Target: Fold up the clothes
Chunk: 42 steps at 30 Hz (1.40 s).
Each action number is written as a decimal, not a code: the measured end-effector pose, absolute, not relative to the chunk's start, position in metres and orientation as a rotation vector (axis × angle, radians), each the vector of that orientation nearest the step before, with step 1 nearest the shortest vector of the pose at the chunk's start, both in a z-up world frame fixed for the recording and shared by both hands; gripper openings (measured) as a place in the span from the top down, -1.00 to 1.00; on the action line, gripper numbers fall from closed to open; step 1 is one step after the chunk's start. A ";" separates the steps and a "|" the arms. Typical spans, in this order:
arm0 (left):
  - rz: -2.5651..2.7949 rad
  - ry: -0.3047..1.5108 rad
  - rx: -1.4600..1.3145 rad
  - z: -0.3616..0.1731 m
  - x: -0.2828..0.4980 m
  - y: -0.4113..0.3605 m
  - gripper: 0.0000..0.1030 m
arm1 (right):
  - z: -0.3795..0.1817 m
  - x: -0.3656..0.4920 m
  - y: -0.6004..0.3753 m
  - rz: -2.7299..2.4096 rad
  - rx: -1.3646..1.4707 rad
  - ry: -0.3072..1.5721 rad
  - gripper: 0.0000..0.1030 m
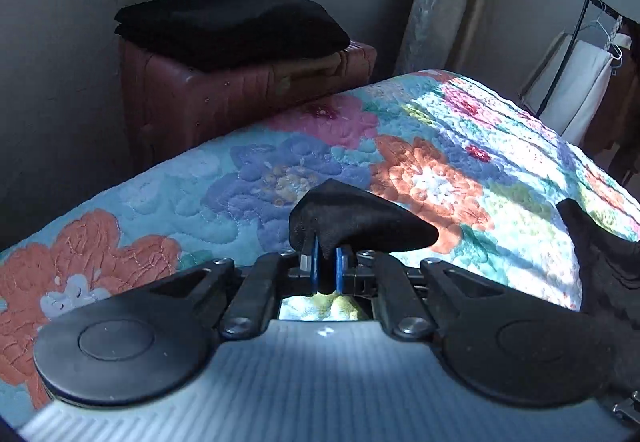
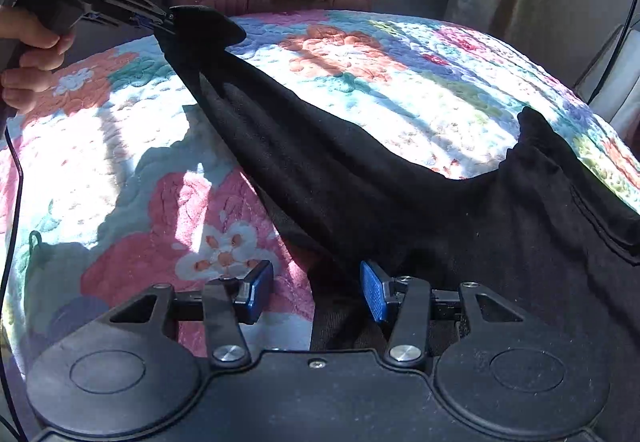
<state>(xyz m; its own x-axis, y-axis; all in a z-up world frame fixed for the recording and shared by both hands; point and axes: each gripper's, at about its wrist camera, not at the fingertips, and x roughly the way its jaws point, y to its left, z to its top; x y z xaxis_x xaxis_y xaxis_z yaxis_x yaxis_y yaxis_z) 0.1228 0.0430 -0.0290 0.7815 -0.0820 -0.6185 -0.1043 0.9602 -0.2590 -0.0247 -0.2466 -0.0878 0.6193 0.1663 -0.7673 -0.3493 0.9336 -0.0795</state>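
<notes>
Left gripper (image 1: 325, 268) was clamped on a corner of the black garment (image 2: 400, 194), lifting it off the quilt (image 2: 120, 146); right gripper (image 2: 316, 290) sat apart, holding nothing, over the garment's near edge.

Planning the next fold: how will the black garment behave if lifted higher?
Probably floppy: the black garment sags from the left hand-held gripper toward the floral quilt. Likely light, since one pinched corner holds it. It may drag.

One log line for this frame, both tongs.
left tongs: shut on black garment corner, lifted | right tongs: open, over garment | surface: floral quilt
</notes>
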 end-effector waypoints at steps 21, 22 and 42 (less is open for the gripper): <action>0.084 0.813 -0.549 -0.052 0.104 0.092 0.00 | -0.085 -0.050 -0.267 0.315 -0.015 0.916 -0.10; 0.076 0.807 -0.528 -0.048 0.102 0.088 0.00 | -0.084 -0.054 -0.273 0.313 0.026 0.917 -0.10; -0.735 0.862 -0.018 -0.029 -0.001 -0.203 -0.22 | -0.057 -0.186 -0.475 -0.314 0.296 0.777 -0.18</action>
